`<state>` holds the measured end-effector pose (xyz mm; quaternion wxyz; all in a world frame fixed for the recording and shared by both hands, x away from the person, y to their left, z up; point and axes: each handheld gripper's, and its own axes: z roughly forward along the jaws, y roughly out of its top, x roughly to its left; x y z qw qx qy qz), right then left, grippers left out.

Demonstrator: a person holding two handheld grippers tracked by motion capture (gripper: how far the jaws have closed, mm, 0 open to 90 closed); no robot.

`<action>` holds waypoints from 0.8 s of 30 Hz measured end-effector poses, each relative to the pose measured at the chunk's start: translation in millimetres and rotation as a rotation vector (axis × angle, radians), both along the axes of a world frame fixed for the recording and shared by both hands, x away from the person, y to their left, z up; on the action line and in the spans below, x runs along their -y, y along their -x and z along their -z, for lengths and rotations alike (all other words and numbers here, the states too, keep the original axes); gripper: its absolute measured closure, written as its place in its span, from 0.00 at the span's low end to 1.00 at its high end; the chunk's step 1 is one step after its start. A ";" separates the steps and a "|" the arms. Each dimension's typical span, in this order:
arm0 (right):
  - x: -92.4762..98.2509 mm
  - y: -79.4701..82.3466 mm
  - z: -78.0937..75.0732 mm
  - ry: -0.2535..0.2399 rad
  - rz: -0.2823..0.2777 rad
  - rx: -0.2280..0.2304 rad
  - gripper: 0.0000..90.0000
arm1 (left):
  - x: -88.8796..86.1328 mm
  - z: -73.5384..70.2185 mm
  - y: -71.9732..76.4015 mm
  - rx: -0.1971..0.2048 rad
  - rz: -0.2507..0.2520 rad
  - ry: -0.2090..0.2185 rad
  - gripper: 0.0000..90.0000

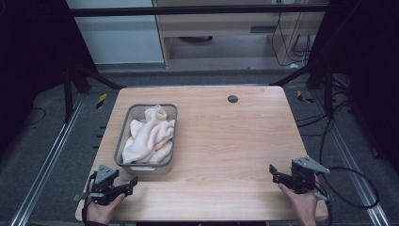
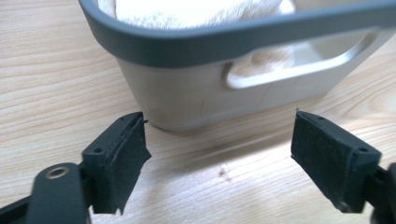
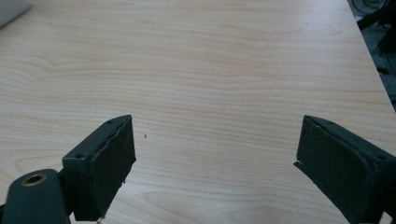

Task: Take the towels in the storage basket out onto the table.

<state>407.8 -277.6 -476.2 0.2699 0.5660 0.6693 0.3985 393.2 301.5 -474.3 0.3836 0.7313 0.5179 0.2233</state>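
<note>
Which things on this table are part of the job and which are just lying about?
In the job:
grey basket
cream towel piled inside it
left claw, open, near the basket
right claw, open over bare wood

Just there:
dark round cap set in the table

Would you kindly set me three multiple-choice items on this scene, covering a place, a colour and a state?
1. Where does the basket stand on the table?
A. left half
B. right edge
C. centre

2. What colour is the towel in it?
A. blue
B. cream
C. black

3. How does the left hand-held gripper stand?
A. shut on the towel
B. open, holding nothing
C. shut on the basket's handle

Answers: 1 A, the high view shows it left of the middle. 2 B, pale cream cloth fills it. 3 B, bare wood lies between its parted jaws.
</note>
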 end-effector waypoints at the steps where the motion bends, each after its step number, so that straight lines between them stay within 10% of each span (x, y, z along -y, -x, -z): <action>1: -2.3 1.9 -1.1 -0.003 -0.007 0.006 0.13 | -0.5 -2.0 0.9 0.004 -0.001 0.007 0.23; 24: -17.5 5.7 3.0 0.101 -0.054 -0.027 0.13 | -8.5 -33.9 3.3 0.104 -0.003 0.031 0.38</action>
